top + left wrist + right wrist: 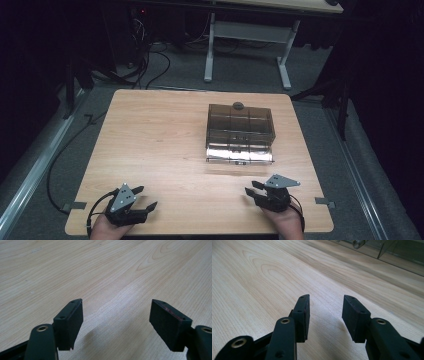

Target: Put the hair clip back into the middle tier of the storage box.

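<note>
My left gripper (144, 197) and right gripper (252, 188) rest at the table's (160, 140) near edge, jaws apart and empty. The smoky clear plastic box (240, 131) stands at my one o'clock, well apart from both.

smoky clear box (240, 127), mid-table, shut

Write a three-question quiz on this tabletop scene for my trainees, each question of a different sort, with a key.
1. True or false: the left gripper is holding the box.
2. Which gripper's jaws stand wider apart: A left, B right?
3. Fill in: the small dark knob sits at the box's ____ edge, away from the person.

Key: 1 false, both grippers are open with nothing between the jaws; 2 A; 3 far.
</note>
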Demonstrator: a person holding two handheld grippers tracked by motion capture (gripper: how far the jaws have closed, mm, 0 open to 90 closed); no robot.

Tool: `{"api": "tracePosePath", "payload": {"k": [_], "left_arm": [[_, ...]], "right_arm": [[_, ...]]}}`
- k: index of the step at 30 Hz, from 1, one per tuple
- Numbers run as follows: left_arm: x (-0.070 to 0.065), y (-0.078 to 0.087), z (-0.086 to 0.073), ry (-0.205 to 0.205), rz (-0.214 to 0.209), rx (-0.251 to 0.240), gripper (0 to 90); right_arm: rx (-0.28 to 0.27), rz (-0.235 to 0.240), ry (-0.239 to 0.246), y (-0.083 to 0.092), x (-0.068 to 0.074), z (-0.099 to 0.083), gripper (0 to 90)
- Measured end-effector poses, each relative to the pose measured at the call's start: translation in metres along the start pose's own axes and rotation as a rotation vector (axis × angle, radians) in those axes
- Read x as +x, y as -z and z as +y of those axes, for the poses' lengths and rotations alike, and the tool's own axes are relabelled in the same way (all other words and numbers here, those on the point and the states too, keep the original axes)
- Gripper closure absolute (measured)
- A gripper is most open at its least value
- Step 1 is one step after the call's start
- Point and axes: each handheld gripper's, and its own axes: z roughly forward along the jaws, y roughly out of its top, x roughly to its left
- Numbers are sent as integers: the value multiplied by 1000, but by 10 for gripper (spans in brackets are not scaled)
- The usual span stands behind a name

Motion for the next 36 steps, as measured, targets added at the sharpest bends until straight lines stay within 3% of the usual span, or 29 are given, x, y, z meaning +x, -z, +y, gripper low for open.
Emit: {"api": "tracePosePath", "payload": {"k": [7,11,13,15,27,36], "left_arm": [[0,0,0,2,-2,4,277],[0,0,0,1,-1,3,277],[0,0,0,1,-2,3,277],[0,0,0,2,-3,3,277],[0,-1,0,2,-1,5,277],[0,-1,0,2,0,5,278]], "right_arm": [[-15,-5,-26,11,-6,1,563],[-32,-64,-52,24,-18,-3,566],[-35,-70,-58,26,-21,-4,568],[-46,-102,-92,36,-30,-8,573],[-55,-196,-134,57,-52,-21,581],[-35,-187,-142,57,-54,-27,608]]}}
